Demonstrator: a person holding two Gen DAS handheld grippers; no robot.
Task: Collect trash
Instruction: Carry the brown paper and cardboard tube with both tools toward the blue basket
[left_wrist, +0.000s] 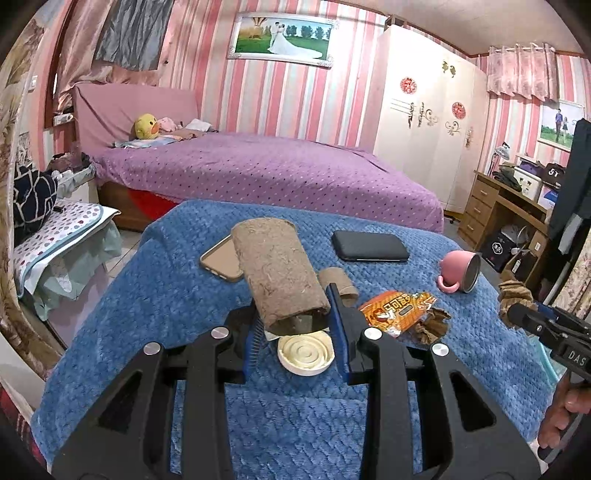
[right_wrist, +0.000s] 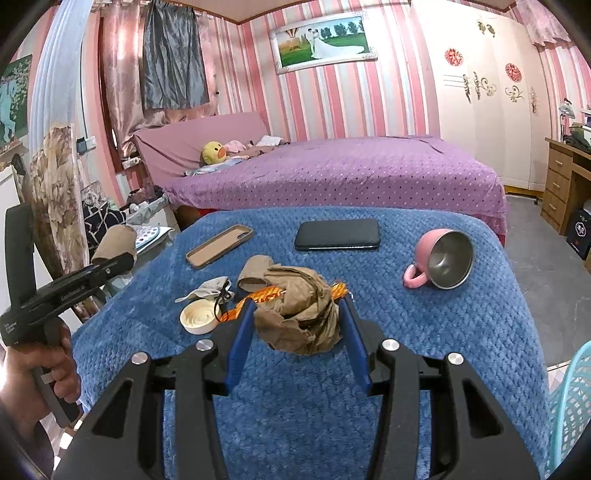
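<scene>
Left gripper (left_wrist: 295, 314) pinches a brown cardboard tube (left_wrist: 280, 273) near its lower end, the tube lifted and slanting up and away from the fingers; its surface is rough and fibrous, the open end squashed. Right gripper (right_wrist: 297, 325) squeezes a crumpled wad of brown paper (right_wrist: 299, 314) between its blue pads, raised off the blue blanket (right_wrist: 424, 332).

Writing is scarce: the right gripper's black body shows "DAS" before the frame cuts it off, and the left one carries a small white brand line too blurred to read. An orange snack wrapper (left_wrist: 397, 310), just right of the left gripper's fingers, bears red characters I cannot make out; from the right wrist view it is mostly hidden behind the paper wad.

Directly under the tube lies a round white lid (left_wrist: 306, 352), partly covered. A smaller cardboard roll (left_wrist: 338, 282) lies just beyond the fingers. Farther off lie a tan phone case (left_wrist: 221, 260), a black phone (left_wrist: 369, 246) and a tipped pink mug (left_wrist: 460, 271). A turquoise basket (right_wrist: 572, 398) is cut off at the right gripper's right.
</scene>
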